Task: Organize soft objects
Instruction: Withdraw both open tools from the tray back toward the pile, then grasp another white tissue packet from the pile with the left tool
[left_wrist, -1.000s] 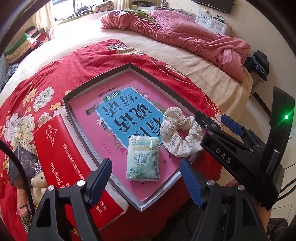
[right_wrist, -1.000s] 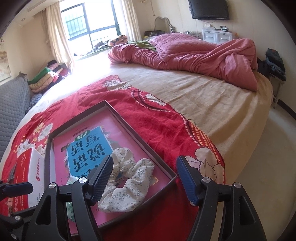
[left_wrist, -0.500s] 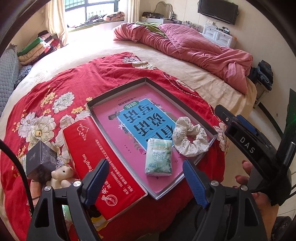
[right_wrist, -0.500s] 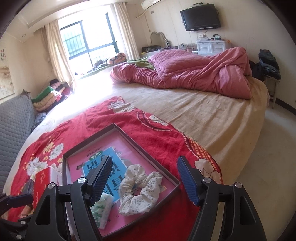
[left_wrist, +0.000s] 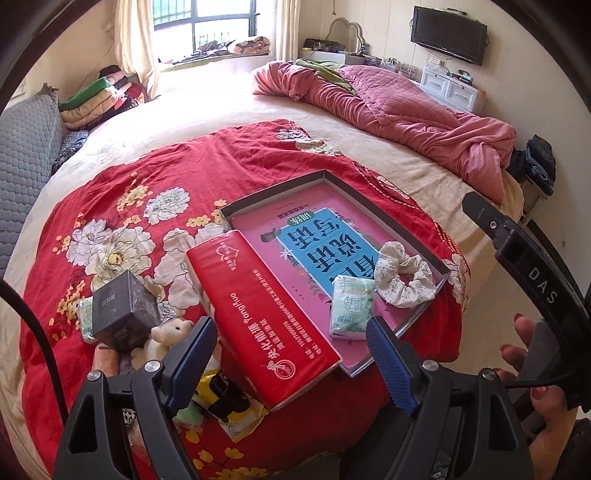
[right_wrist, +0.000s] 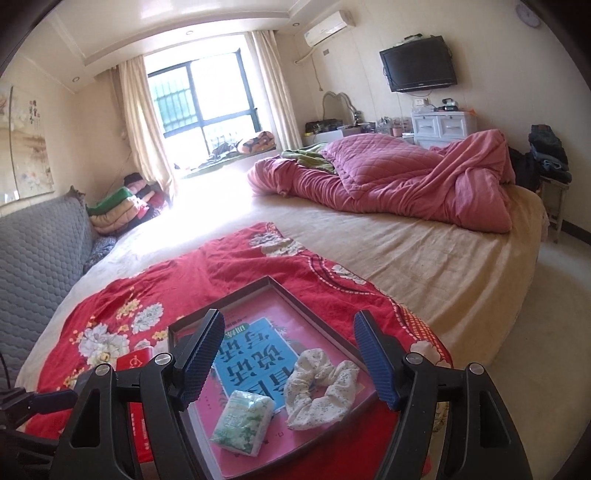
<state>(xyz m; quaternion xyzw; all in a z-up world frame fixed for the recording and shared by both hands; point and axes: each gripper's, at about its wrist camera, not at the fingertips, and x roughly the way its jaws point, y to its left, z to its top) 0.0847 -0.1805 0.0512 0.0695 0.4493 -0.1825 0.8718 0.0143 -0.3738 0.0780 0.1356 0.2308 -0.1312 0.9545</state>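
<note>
Lying ahead of both empty, spread grippers, a shallow dark-rimmed tray holds a crinkly floral fabric scrunchie and a soft green tissue pack. Left gripper has a glossy red box just beyond its fingertips, leaning on the tray edge; right gripper hovers released above both soft items.

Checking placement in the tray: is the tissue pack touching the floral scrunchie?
Apart. The left wrist view shows a strip of pink book cover between the tissue pack and the floral scrunchie; both lie in the tray.
</note>
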